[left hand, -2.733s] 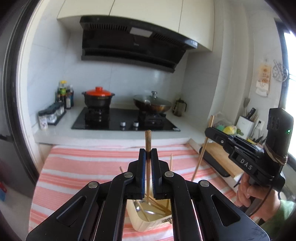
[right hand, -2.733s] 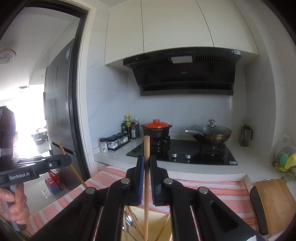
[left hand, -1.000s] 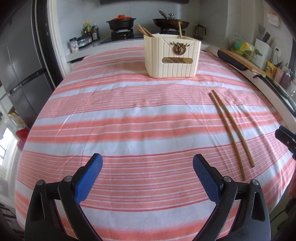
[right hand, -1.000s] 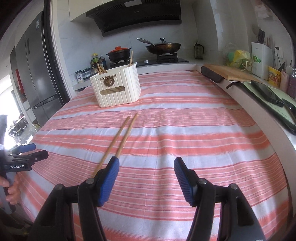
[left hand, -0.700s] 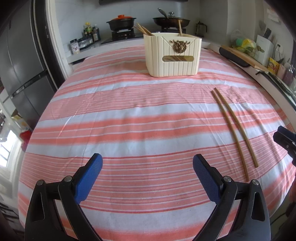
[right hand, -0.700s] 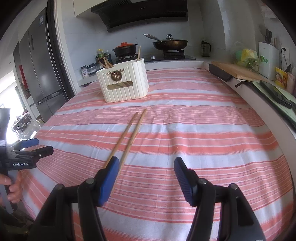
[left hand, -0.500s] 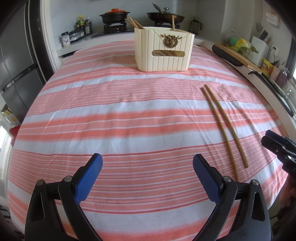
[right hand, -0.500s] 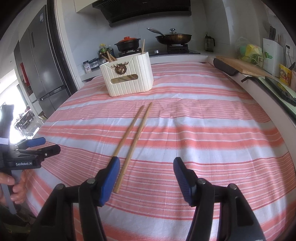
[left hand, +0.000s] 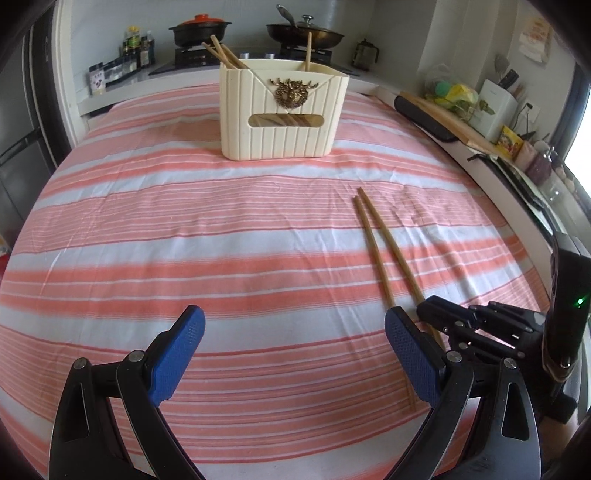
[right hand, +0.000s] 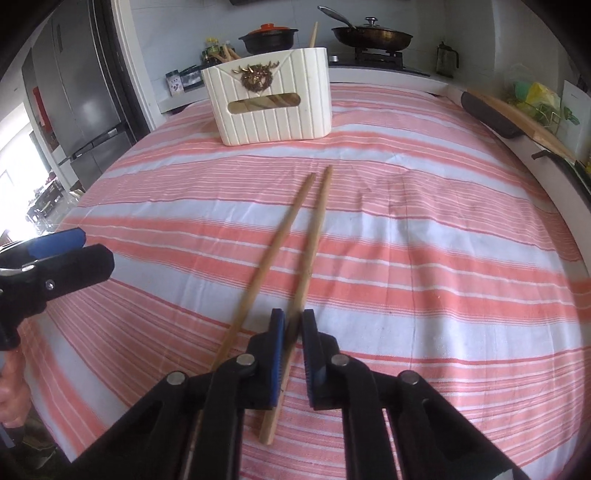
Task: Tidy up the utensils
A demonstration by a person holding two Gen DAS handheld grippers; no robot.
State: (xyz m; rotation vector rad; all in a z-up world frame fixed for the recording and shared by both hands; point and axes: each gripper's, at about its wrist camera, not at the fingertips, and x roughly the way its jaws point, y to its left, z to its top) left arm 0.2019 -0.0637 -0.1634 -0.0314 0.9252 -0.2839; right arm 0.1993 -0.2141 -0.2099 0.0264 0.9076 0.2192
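Observation:
Two wooden chopsticks lie side by side on the striped tablecloth, right of centre. My right gripper is low over their near ends, its jaws closing with the pads against the right-hand chopstick; the left-hand chopstick lies free beside it. In the left wrist view the same pair runs toward the right gripper. My left gripper hovers open and empty above the cloth. At the far end stands a cream utensil holder with several chopsticks sticking out of it.
A cutting board and countertop clutter line the table's right edge. Behind the holder is a stove with a red-lidded pot and a pan. A fridge stands left. A person's hand grips the left tool.
My right gripper has come down and forward onto the chopsticks, and its jaws have gone from wide open to closed around the right one. The left gripper drifted nearer the pair, still open.

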